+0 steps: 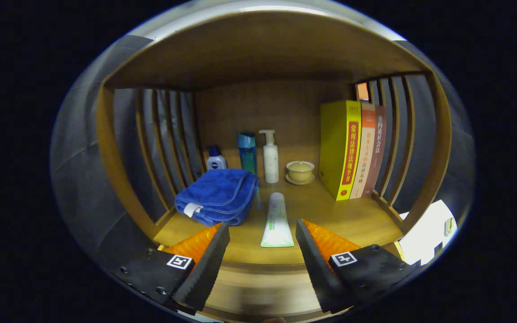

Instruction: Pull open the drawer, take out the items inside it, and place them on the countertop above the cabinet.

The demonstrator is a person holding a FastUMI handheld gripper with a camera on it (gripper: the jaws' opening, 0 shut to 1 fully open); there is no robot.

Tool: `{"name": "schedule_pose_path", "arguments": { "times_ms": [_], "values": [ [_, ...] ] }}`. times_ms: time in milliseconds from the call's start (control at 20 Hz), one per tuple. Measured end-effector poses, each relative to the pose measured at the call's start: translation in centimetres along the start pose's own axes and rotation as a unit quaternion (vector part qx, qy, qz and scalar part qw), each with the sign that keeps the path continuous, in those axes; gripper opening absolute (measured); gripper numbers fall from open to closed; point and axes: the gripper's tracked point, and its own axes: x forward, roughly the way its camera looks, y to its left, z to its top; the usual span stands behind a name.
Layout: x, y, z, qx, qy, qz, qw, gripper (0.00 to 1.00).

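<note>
My gripper (pixel 262 233) is open, its two black-and-orange fingers spread wide in front of the wooden countertop (pixel 357 220). A white and green tube (pixel 276 221) lies flat on the countertop between the fingertips and just beyond them, touching neither. To the left of the tube rests a folded blue towel (pixel 218 195). Below the countertop's front edge a pale wooden band, the cabinet front (pixel 258 287), shows between the fingers; I cannot tell where the drawer begins.
At the back stand a small blue-capped bottle (pixel 216 160), a blue bottle (pixel 247 151), a white pump bottle (pixel 270 157) and a cream cup on a saucer (pixel 300 172). Three upright books (pixel 352 150) stand at the right. Slatted wooden sides and a shelf overhead enclose the space.
</note>
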Motion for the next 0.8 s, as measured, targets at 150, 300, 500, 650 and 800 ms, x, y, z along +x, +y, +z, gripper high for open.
{"name": "schedule_pose_path", "arguments": {
  "times_ms": [150, 300, 500, 650, 800],
  "values": [
    [-3.8, 0.7, -0.1, -0.009, -0.039, 0.011, 0.999, 0.97],
    [-6.9, 0.6, -0.9, -0.008, -0.065, 0.013, 0.998, 0.97],
    [-10.5, -0.5, -3.3, -0.008, -0.11, -0.008, 0.994, 0.97],
    [-12.8, -1.2, -5.7, -0.013, -0.129, -0.027, 0.991, 0.97],
    [-14.6, -1.3, -7.5, -0.009, -0.149, -0.037, 0.988, 0.97]
  ]
}}
